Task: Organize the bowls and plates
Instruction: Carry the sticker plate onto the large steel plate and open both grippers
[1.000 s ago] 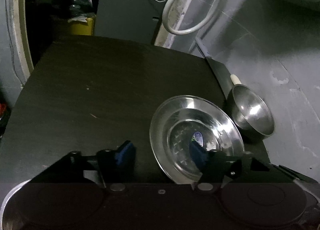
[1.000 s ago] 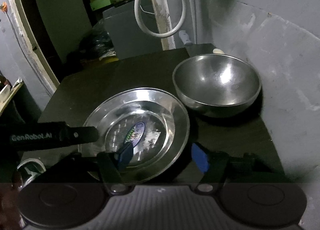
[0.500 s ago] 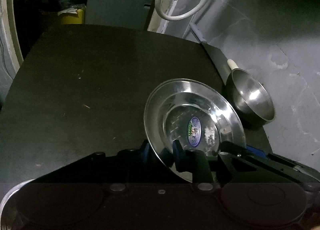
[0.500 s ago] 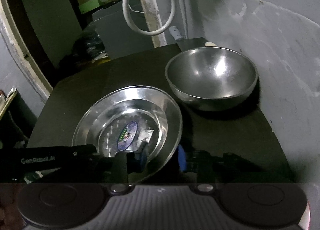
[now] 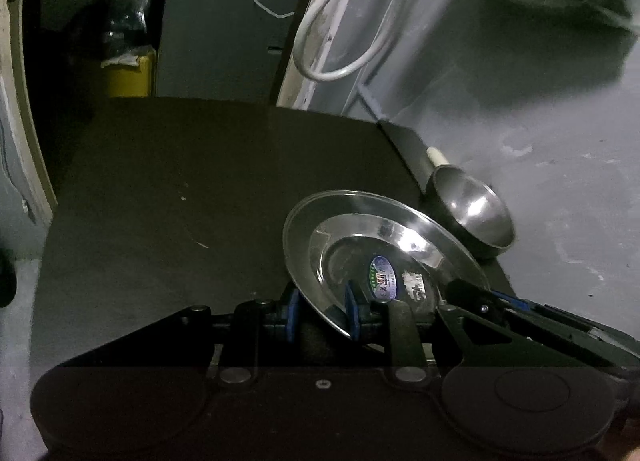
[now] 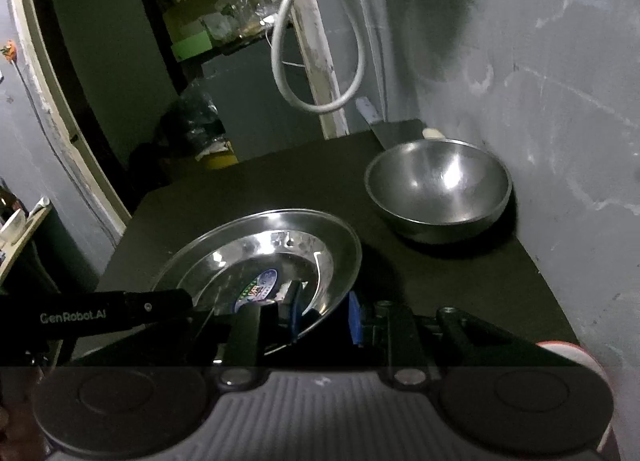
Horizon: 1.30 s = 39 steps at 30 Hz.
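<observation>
— Steel plate [image 5: 384, 249], left wrist view: how is it held?
— Its near rim is pinched by the left gripper [image 5: 322, 311]; that rim is hidden behind the pads. The bowl [image 5: 474, 213] is seen partly behind it, on the dark table [image 5: 180, 201].

— Right wrist view?
— The opposite rim is pinched by the right gripper [image 6: 324, 317]. The plate [image 6: 280, 249] is tilted; the bowl [image 6: 438, 189] is shown whole, apart from it, beside the wall [image 6: 560, 101].

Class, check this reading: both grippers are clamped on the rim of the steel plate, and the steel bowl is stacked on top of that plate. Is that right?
One detail is wrong. The bowl is not on the plate; it sits apart on the dark table, by the wall, as the right wrist view shows. The left gripper and right gripper do clamp the plate's rim.
</observation>
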Each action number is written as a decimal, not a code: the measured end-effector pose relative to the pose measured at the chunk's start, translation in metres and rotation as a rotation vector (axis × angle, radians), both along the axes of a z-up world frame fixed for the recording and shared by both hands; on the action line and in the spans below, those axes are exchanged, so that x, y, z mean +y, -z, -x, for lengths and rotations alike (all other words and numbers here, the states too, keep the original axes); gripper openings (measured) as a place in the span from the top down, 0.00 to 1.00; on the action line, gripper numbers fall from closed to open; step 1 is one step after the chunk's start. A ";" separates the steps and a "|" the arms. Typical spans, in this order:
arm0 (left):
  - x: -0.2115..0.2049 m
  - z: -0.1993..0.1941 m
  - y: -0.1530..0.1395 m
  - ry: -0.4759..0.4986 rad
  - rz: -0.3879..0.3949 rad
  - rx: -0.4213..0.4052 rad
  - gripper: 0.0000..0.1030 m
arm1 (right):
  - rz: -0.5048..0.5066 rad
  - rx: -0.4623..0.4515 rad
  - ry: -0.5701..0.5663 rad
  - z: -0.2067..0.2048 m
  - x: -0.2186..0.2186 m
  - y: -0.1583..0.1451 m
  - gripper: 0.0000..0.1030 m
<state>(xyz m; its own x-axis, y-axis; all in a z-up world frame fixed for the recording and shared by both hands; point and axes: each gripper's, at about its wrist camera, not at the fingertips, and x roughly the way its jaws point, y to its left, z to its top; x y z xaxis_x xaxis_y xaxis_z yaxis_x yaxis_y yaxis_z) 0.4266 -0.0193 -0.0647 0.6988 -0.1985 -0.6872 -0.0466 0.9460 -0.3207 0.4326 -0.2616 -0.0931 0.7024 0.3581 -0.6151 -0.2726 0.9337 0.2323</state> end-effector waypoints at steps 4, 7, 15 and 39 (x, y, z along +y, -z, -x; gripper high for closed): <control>0.010 0.019 -0.011 0.002 -0.002 -0.031 0.75 | -0.008 -0.022 -0.005 0.016 0.008 -0.012 0.74; 0.019 0.035 -0.019 -0.003 -0.010 -0.045 0.75 | -0.016 -0.034 -0.017 0.030 0.017 -0.020 0.74; 0.044 0.080 -0.029 -0.034 -0.043 -0.061 0.75 | -0.017 -0.051 -0.056 0.074 0.046 -0.031 0.74; 0.074 0.156 0.003 -0.039 -0.119 -0.029 0.74 | -0.021 0.030 -0.042 0.156 0.084 0.000 0.73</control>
<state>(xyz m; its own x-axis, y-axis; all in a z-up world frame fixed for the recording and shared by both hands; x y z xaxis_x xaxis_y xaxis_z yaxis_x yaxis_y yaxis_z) 0.2703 0.0550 -0.0674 0.7245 -0.0887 -0.6835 -0.0768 0.9751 -0.2079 0.2761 -0.1779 -0.0929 0.6680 0.3995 -0.6278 -0.3038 0.9166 0.2601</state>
